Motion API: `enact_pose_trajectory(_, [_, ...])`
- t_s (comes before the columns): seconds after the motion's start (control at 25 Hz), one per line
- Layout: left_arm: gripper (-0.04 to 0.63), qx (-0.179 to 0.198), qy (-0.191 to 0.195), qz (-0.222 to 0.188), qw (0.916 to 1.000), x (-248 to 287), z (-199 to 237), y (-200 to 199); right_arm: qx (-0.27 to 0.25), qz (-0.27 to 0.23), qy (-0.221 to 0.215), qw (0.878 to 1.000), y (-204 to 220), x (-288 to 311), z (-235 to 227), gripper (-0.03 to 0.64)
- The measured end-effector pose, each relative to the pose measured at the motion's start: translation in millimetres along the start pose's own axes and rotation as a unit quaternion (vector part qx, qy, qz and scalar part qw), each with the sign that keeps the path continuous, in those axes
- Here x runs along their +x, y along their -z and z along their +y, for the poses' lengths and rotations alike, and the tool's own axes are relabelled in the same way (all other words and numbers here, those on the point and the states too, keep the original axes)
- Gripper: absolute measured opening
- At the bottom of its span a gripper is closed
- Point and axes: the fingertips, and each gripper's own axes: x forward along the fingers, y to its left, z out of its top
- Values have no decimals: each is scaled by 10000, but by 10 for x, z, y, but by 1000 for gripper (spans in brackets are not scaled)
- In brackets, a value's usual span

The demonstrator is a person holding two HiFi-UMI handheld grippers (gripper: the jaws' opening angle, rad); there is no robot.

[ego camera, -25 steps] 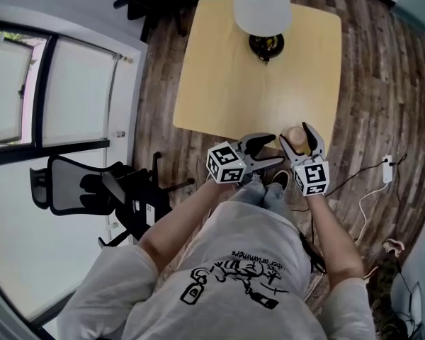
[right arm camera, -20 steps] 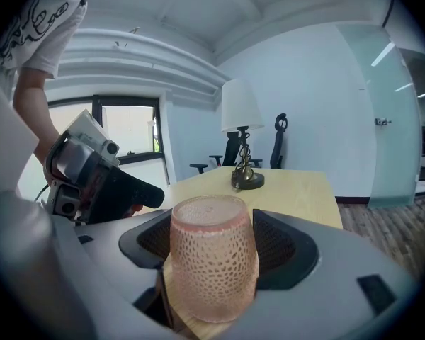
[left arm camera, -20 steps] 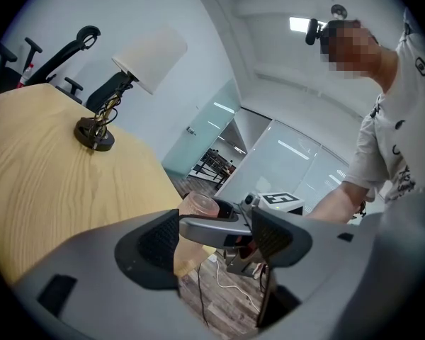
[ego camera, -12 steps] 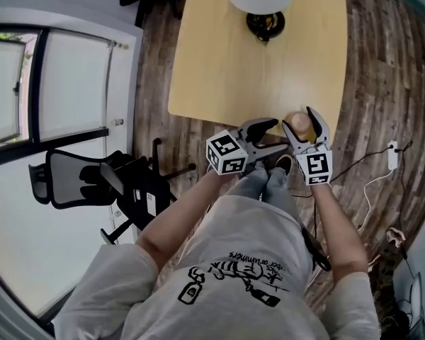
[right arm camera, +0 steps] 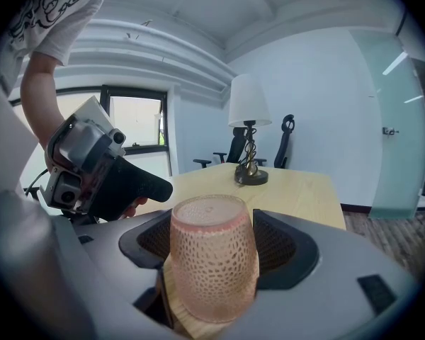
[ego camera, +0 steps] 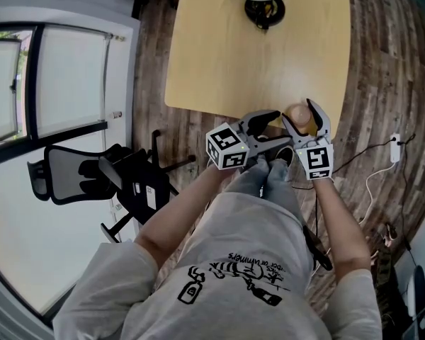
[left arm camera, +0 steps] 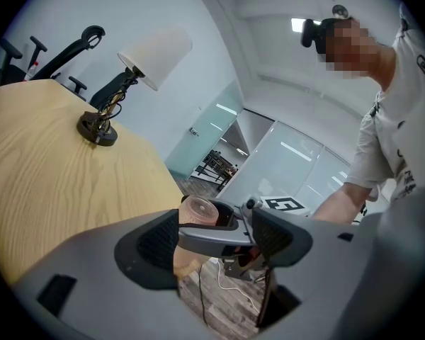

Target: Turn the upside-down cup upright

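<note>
Step in hand: grasp. The right gripper point(right arm camera: 214, 241) is clamped on both sides of the cup point(right arm camera: 212, 275), which stands base-up on the near corner of the table point(right arm camera: 301, 190). The left gripper point(ego camera: 273, 127) hangs just beside it, jaws apart and empty. The next move calls for a lift and a half-turn of the wrist. The cup shows no brand or label, and the shirt print point(ego camera: 234, 278) is not legible.

Table point(ego camera: 227, 69): light wood, rounded corners, standing on the floor.
Lamp point(ego camera: 263, 9): white shade, dark round base, at the table's far edge.
Cup point(ego camera: 297, 115): pink, textured, base up, on the table edge opposite the lamp.
Floor point(ego camera: 382, 83): dark planks, carrying a black office chair point(ego camera: 92, 183) and a white cable point(ego camera: 372, 183), both well apart from the lamp.
</note>
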Motion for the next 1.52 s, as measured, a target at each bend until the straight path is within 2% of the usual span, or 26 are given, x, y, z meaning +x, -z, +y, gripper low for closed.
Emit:
enact_pose_trajectory(0.4, [313, -19, -56, -8, 10000, 1, 38, 63, 10, 40, -28, 10000, 93, 0, 24, 324])
enact_pose_trajectory(0.64, [313, -23, -94, -74, 9999, -20, 37, 44, 205, 26, -87, 9997, 86, 0, 4, 334])
enact_pose_trajectory(0.88, [316, 63, -83, -220, 9997, -87, -53, -120, 218, -207, -104, 9995, -259, -143, 10, 337])
enact_pose_trajectory(1.04, [314, 153, 78, -398, 9991, -162, -266, -338, 428, -353, -239, 9982, -605, -363, 75, 334])
enact_pose_trajectory(1.12, [283, 310, 130, -559, 9979, -212, -387, -475, 621, -390, -326, 9968, -733, -479, 101, 331])
enact_pose_trajectory(1.2, [223, 516, 110, -689, 9962, -282, -502, -580, 827, -398, -332, 9952, -826, -617, 126, 292])
enact_pose_trajectory(1.4, [90, 773, -18, -788, 9939, -441, -754, -722, 1108, -368, -334, 9926, -1015, -956, 210, 113])
enact_pose_trajectory(1.52, [36, 912, -214, -811, 9923, -494, -857, -833, 1214, -440, -269, 9913, -1200, -1106, 223, 60])
